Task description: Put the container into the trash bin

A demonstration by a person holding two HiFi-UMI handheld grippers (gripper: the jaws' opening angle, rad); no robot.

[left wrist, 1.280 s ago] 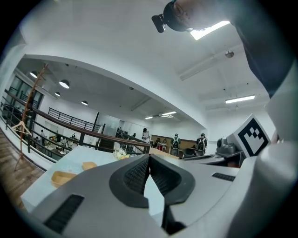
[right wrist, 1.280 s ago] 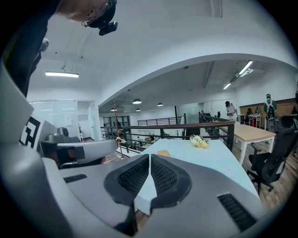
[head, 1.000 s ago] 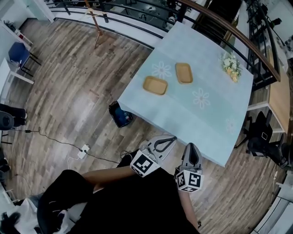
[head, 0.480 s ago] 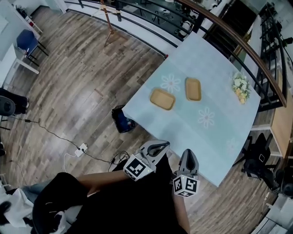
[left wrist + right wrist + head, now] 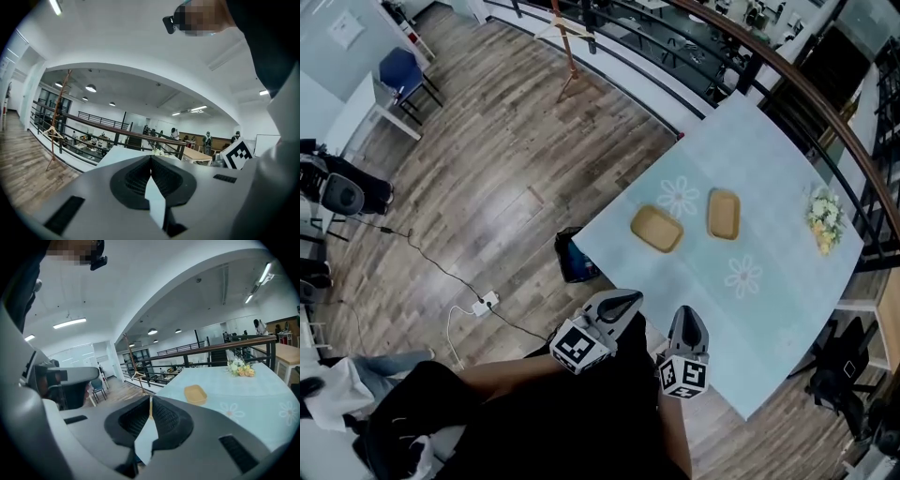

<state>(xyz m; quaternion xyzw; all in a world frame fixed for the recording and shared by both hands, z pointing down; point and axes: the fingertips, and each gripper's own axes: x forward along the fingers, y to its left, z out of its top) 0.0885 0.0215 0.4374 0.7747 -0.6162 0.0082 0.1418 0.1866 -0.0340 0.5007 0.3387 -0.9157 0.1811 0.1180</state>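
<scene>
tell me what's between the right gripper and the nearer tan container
Only bare tablecloth lies between the right gripper and that container, in the head view.

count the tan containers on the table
2. One tan container lies near the left edge of the table. The second container lies just right of it, apart from it, toward the flowers. None seems hidden.
</scene>
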